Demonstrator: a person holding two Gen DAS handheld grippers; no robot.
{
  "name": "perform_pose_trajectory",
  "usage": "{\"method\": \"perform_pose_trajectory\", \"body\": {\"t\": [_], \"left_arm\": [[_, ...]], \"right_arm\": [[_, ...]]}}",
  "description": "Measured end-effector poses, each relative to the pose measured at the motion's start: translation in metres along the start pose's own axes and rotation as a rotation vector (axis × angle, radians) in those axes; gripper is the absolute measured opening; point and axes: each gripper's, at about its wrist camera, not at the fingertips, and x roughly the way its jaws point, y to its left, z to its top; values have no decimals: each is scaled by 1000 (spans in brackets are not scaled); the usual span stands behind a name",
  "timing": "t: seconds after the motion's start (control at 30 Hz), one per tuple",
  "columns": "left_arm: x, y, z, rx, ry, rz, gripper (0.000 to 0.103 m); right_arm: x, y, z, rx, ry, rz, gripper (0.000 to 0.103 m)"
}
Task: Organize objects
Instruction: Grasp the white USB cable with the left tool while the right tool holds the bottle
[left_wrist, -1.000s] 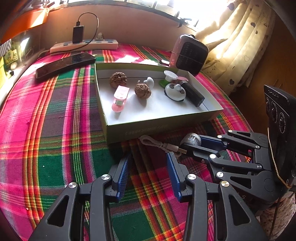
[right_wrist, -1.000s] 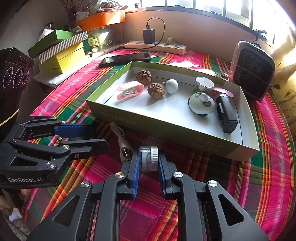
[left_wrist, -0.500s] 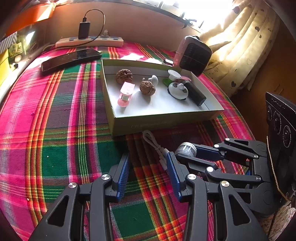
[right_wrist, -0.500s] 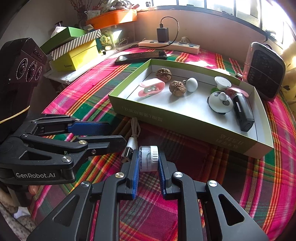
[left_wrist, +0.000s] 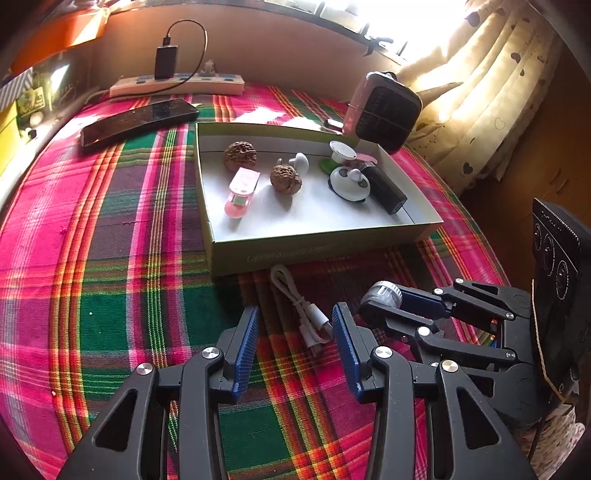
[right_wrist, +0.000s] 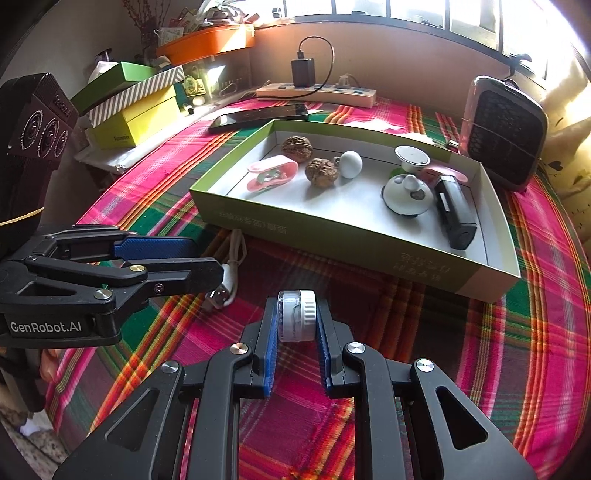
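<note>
Box (right_wrist: 354, 243) of sorted items sits mid-bench. Right hand-held gripper (right_wrist: 295, 325) grips a small white-capped jar (right_wrist: 297, 314) before its near wall; left hand-held gripper (left_wrist: 293, 332) gapes wide around the coiled cable (left_wrist: 299, 306). Likely next: closing on that cable, lifting it boxward.

Each black plastic claw (right_wrist: 295, 332) has ribbed blue finger pads (right_wrist: 270, 354) and silver screws. The left claw (left_wrist: 293, 347) carries white "GenRobot.AI" lettering.
</note>
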Motion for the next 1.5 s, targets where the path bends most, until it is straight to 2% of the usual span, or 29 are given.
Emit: {"method": "perform_pose_trajectory", "body": {"t": [0.07,0.17,0.27,0.37,0.43,0.53,1.03,1.2,1.37,1.5], "left_arm": [[3,-4,-1,6,11,12,39],[3,-13,-2,38,-1,68,39],[4,-18,-2,49,7,77,39],[6,-24,-3,75,-1,136,39],[8,-25,-3,66,12,131,39],[11,-27,-5,69,14,178,39],[14,-35,-8,96,7,239,39],[14,-34,-8,98,7,246,34],[14,-31,-6,96,7,265,24],[13,-27,-5,86,3,261,22]], "right_arm": [[-2,-3,-1,6,-5,-7,20],[-4,-9,-3,19,-12,-10,20],[-5,-12,-4,25,-17,-13,20],[-7,-14,-6,22,-22,-26,20],[-8,-16,-6,21,-25,-31,20],[-8,-19,-7,27,-27,-36,20],[-7,-23,-7,34,-34,-43,20],[-7,-23,-7,31,-34,-46,20],[-7,-22,-8,31,-33,-47,20],[-7,-22,-8,31,-33,-47,20]]}}
